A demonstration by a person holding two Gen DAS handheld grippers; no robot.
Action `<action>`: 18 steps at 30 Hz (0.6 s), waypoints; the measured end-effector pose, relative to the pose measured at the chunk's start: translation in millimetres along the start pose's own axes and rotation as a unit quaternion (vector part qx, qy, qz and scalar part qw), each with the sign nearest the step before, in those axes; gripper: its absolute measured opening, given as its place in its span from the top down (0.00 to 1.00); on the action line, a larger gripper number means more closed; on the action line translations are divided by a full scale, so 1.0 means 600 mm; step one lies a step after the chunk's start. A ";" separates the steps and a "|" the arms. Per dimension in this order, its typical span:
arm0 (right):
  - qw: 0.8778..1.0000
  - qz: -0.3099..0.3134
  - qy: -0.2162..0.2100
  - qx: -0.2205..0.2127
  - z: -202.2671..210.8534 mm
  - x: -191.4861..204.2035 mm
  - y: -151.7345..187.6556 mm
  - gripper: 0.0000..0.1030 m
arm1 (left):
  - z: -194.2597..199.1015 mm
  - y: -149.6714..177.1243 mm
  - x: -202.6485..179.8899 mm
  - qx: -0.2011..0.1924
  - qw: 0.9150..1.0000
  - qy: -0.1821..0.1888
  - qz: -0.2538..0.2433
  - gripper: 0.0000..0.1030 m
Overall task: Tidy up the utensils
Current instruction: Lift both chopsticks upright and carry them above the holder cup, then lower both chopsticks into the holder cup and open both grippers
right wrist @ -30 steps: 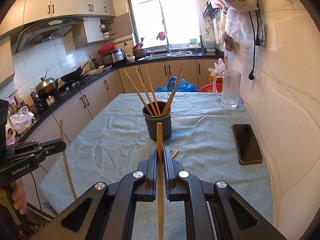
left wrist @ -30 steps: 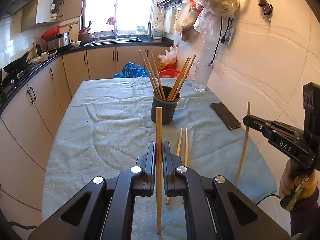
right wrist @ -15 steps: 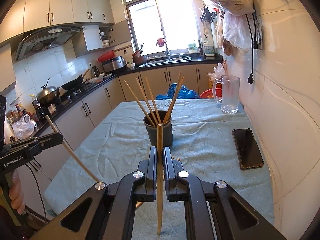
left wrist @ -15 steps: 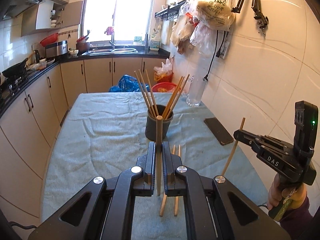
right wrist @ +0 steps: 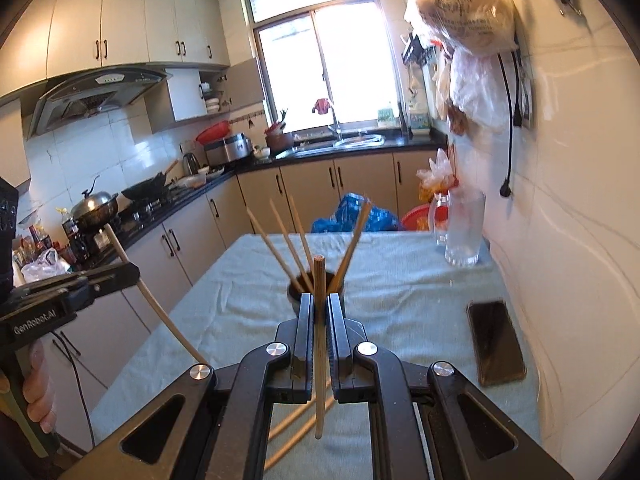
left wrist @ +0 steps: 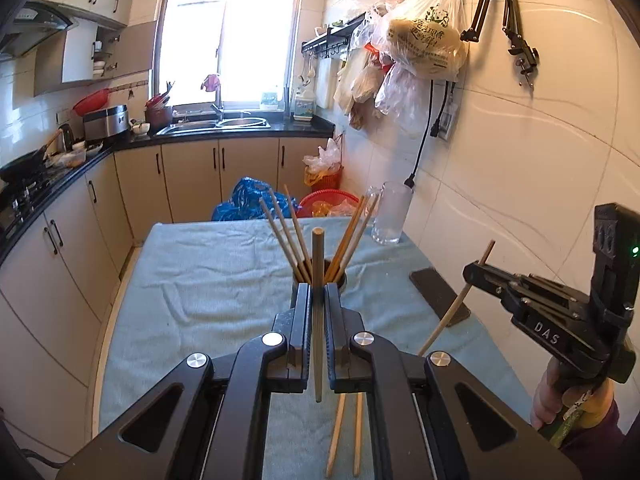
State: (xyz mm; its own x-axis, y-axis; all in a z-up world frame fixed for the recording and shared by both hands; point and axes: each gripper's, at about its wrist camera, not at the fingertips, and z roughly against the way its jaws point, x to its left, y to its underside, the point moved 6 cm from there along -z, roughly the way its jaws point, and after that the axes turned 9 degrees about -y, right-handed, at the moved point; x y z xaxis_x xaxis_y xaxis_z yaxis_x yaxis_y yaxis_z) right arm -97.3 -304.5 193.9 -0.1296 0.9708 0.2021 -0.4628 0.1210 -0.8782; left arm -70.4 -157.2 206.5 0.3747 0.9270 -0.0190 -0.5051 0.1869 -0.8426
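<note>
A dark holder cup [left wrist: 344, 280] [right wrist: 294, 294] with several chopsticks stands mid-table. My left gripper [left wrist: 317, 296] is shut on one wooden chopstick [left wrist: 317, 264], held upright just in front of the cup. My right gripper [right wrist: 319, 306] is shut on another chopstick [right wrist: 319, 280], also upright before the cup. Each gripper shows in the other's view, the right gripper [left wrist: 476, 276] at right and the left gripper [right wrist: 132, 274] at left, both holding tilted chopsticks. Two loose chopsticks [left wrist: 346, 432] lie on the cloth under the grippers.
The table wears a pale blue cloth [left wrist: 208, 280]. A black phone [right wrist: 494, 342] lies near the right wall. A glass mug [right wrist: 464, 228] stands at the far right corner. Kitchen cabinets [left wrist: 60, 256] run along the left.
Both grippers have risen and tilted upward with their chopsticks, coming closer to the cup. The chopsticks now tilt more in the opposite views.
</note>
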 end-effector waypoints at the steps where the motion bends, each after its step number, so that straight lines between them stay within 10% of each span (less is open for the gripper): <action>1: 1.000 0.001 0.000 -0.007 -0.001 0.001 -0.012 0.93 | -0.004 -0.013 -0.002 -0.006 1.000 -0.003 -0.004 0.94; 18: 0.994 -0.035 0.004 -0.104 -0.087 -0.028 -0.174 0.93 | -0.163 -0.185 -0.002 -0.044 0.997 -0.006 0.062 0.94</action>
State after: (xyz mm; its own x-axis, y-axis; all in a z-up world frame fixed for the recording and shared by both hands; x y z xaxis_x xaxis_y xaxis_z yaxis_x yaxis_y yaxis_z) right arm -1.1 -323.0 259.8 -0.0954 0.9599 0.2635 -0.2790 0.2283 -0.9328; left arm 61.1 -210.5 247.3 0.3042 0.9452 -0.1189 -0.4767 0.0430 -0.8780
